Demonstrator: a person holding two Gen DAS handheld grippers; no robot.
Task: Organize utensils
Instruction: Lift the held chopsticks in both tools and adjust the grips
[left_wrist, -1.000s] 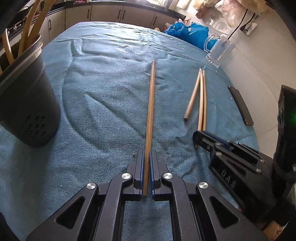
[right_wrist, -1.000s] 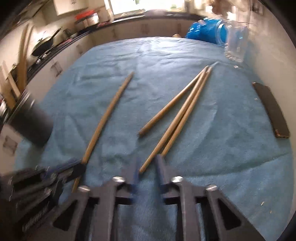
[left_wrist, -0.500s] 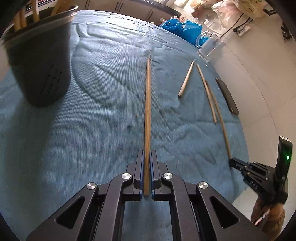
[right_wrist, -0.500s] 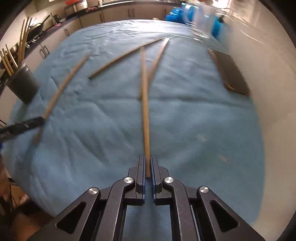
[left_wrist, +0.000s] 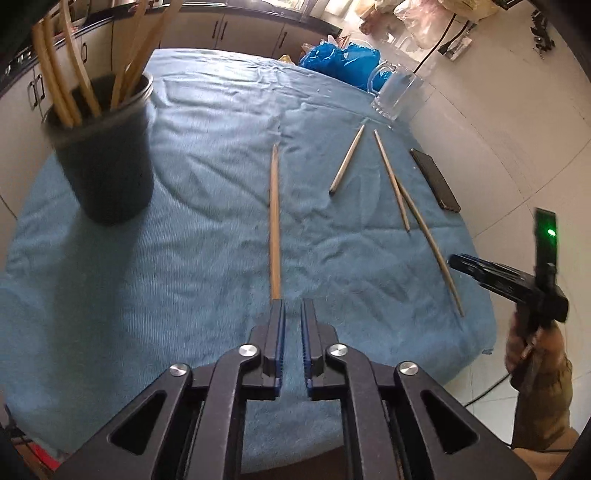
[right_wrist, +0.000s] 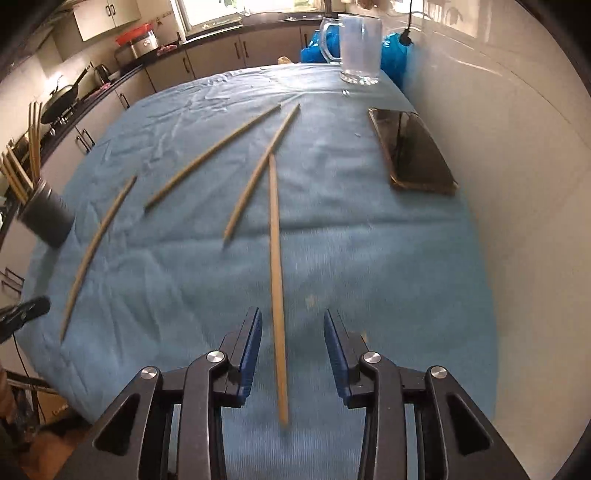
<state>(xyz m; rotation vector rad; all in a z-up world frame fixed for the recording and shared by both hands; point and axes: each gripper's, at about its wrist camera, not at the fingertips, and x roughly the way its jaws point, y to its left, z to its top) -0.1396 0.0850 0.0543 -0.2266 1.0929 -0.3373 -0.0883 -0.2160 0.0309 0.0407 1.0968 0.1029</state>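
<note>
chopsticks are scattered over the blue cloth (left_wrist: 207, 258) on the counter, and the coming move is judged to turn on how two of them lie against the jaws. in the left wrist view one chopstick (left_wrist: 274, 221) is seen running straight ahead from the left gripper (left_wrist: 292, 306), its long axis in line with the fingers; its near end meets the tip of the left-hand finger rather than sitting in the gap, the jaws are narrow and opening, and nothing is seen pressed between the pads. in the right wrist view another chopstick (right_wrist: 276, 280) is seen lying between the fingers of the right gripper (right_wrist: 292, 321), its long axis along them and its near end reaching back past the pads; these jaws are opening too, with clear space on both sides, so the stick is not clamped. the dark holder (left_wrist: 105, 155), already filled with sticks, stands ahead and to the left of the left gripper, which is judged the nearer one to it. two more chopsticks (left_wrist: 347, 158) (left_wrist: 391, 177) lie between the grippers, and a phone (right_wrist: 412, 151) and a glass mug (right_wrist: 360, 48) are kept at the far right.
</note>
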